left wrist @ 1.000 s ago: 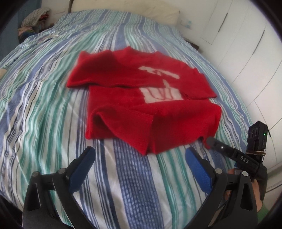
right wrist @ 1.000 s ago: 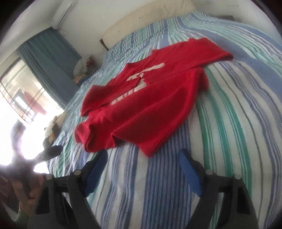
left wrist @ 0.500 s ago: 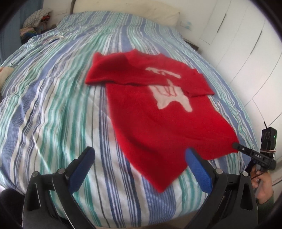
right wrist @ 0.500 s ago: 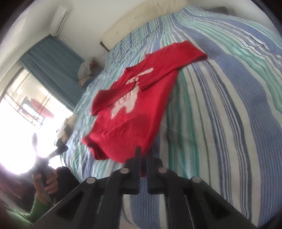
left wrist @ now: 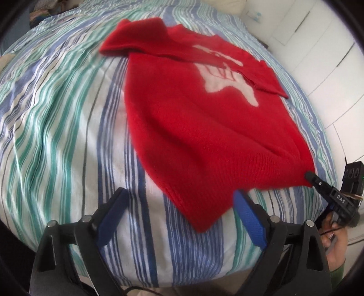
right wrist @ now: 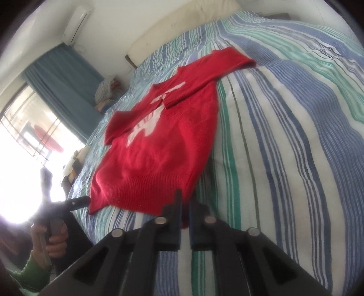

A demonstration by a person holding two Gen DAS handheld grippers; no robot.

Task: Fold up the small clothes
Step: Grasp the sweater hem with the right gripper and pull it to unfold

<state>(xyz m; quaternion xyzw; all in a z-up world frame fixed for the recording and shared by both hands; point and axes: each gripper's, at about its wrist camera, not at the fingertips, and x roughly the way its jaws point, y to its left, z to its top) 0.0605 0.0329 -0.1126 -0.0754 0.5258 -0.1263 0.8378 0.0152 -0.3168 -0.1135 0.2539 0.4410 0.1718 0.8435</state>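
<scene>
Red sweater (left wrist: 193,118) spread flat, sleeves folded in

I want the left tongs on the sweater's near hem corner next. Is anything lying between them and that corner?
Nothing visible does. The left tongs hang open just above the red sweater's near corner, with only striped bedding beneath. The right tongs already pinch the other corner.

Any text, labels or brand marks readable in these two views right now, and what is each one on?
"DAS": white letters on the black body of the right claw, seen in the left wrist view.
White print on the red sweater: a graphic, no legible letters.
Mark on the wall air conditioner: too small to read.
</scene>
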